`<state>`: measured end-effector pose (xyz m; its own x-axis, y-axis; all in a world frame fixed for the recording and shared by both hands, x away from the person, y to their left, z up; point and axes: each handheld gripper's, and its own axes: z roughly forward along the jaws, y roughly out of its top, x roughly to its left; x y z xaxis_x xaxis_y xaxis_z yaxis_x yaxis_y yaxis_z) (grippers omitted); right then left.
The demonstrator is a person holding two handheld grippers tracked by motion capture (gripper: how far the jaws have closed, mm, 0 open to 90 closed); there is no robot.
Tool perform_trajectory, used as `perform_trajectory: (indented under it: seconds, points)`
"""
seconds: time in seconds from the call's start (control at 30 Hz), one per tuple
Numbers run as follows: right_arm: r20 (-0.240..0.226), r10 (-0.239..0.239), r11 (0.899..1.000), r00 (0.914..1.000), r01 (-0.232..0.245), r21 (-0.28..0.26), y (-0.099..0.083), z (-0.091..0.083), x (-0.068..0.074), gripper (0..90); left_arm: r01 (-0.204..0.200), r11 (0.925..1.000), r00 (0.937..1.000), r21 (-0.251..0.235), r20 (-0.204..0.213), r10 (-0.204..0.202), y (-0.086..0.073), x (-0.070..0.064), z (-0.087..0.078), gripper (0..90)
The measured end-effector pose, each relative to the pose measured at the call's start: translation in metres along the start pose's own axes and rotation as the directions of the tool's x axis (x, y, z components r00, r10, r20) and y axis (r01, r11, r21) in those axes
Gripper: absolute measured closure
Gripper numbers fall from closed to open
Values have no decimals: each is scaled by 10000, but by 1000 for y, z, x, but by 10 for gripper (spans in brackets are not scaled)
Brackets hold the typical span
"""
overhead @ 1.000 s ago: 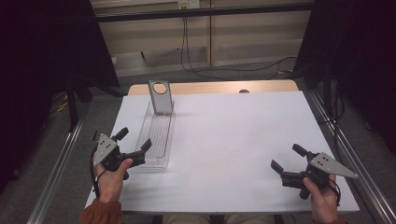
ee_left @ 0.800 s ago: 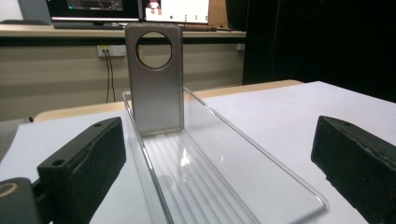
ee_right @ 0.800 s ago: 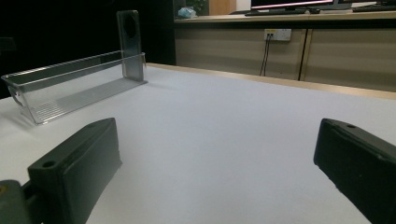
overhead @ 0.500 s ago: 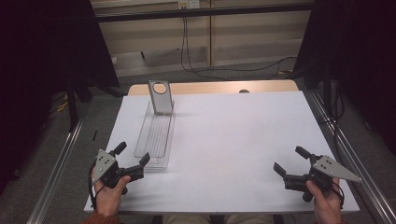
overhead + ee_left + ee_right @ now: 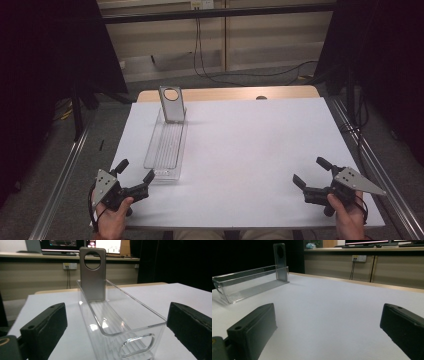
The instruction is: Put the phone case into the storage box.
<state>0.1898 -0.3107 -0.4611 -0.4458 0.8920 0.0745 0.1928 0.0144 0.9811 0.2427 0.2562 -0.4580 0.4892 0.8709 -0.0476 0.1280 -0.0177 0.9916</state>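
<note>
Clear tray (image 5: 166, 146) untouched: left gripper (image 5: 136, 175) has backed off toward seven o'clock (jaws wide), right gripper (image 5: 313, 171) likewise open.

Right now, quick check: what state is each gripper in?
Left gripper: open, holding nothing, jaws just short of the near end of the clear plastic tray.
Right gripper: open, holding nothing, over the bare white table.

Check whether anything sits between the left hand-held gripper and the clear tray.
Nothing visible does. The left hand-held gripper, jaws open, faces the near end of the clear tray, with bare white table between.
</note>
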Motion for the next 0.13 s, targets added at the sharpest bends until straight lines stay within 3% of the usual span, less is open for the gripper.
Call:
perform_trajectory:
  seconds: [0.13]
  points:
    - [36,-11,10000,10000,11,-29,0,2,-1,0,280,9996,9996,-5,-49,-280,1,0,-2,31]
